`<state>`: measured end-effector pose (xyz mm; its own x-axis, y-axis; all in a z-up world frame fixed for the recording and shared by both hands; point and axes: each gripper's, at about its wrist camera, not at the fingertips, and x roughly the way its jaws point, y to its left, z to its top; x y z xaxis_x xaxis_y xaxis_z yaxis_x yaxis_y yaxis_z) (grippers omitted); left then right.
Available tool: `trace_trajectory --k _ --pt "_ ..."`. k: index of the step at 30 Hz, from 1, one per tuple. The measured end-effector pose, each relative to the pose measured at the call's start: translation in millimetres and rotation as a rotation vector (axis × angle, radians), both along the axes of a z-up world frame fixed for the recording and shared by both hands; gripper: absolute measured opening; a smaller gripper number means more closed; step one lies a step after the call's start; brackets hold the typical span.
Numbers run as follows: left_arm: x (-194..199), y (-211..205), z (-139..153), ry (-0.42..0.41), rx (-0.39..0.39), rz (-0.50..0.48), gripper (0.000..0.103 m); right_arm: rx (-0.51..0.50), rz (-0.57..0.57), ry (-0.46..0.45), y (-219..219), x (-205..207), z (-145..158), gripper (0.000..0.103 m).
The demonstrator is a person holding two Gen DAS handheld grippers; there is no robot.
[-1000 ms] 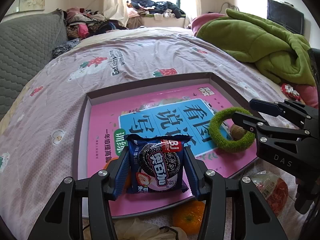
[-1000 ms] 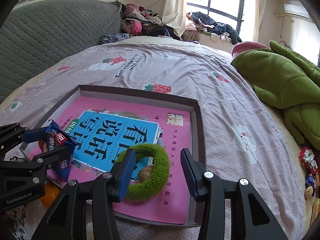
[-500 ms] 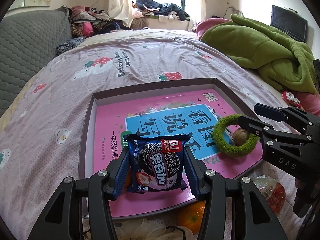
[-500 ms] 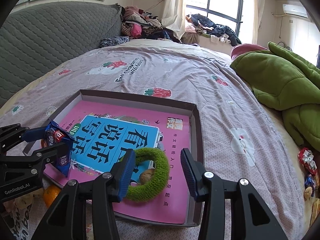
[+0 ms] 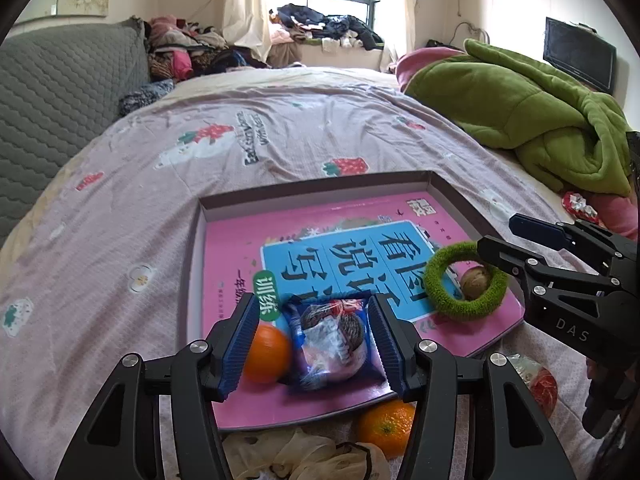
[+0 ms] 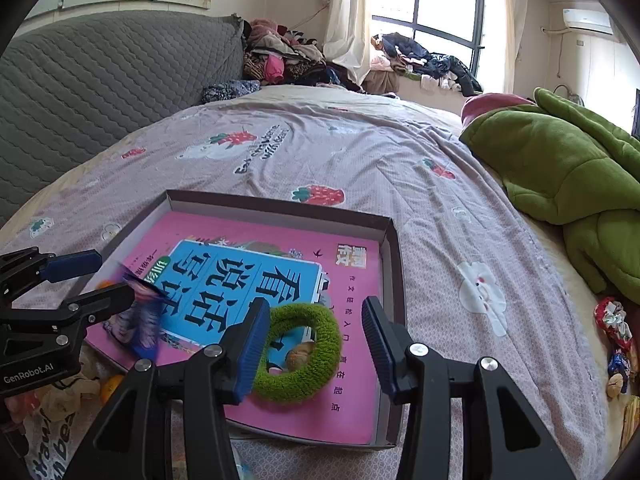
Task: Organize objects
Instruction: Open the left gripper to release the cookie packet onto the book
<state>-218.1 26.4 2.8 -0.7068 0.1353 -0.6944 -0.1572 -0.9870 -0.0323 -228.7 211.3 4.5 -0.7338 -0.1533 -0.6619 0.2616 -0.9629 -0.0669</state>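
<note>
A shallow cardboard box (image 5: 312,194) sits on the bedspread (image 5: 280,140), its floor covered by a pink workbook (image 5: 240,248) with a blue title panel. The left gripper (image 5: 312,344) has just been opening; its jaws stand spread on either side of an Oreo cookie packet (image 5: 332,344), which now lies on the near end of the workbook, with a gap showing beside each blue pad. The packet's long axis runs roughly from the near edge of the box toward its far wall, face up and a little crumpled; in the right wrist view it is blurred (image 6: 142,320). An orange (image 5: 267,354) lies in the box just left of the packet, and another orange (image 5: 386,422) rests outside the near edge. The right gripper (image 6: 312,340) is spread around a green fuzzy ring (image 6: 298,354) lying flat near the box's right wall, not pressing it. A walnut (image 6: 298,358) sits inside the ring.
</note>
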Motion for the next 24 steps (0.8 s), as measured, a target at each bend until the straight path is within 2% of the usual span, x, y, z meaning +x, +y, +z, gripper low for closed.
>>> trace_trajectory --k 24 --pt "10.2 -8.6 13.5 0.021 0.011 0.026 0.059 -0.020 0.010 0.044 1.6 11.3 21.1 0.051"
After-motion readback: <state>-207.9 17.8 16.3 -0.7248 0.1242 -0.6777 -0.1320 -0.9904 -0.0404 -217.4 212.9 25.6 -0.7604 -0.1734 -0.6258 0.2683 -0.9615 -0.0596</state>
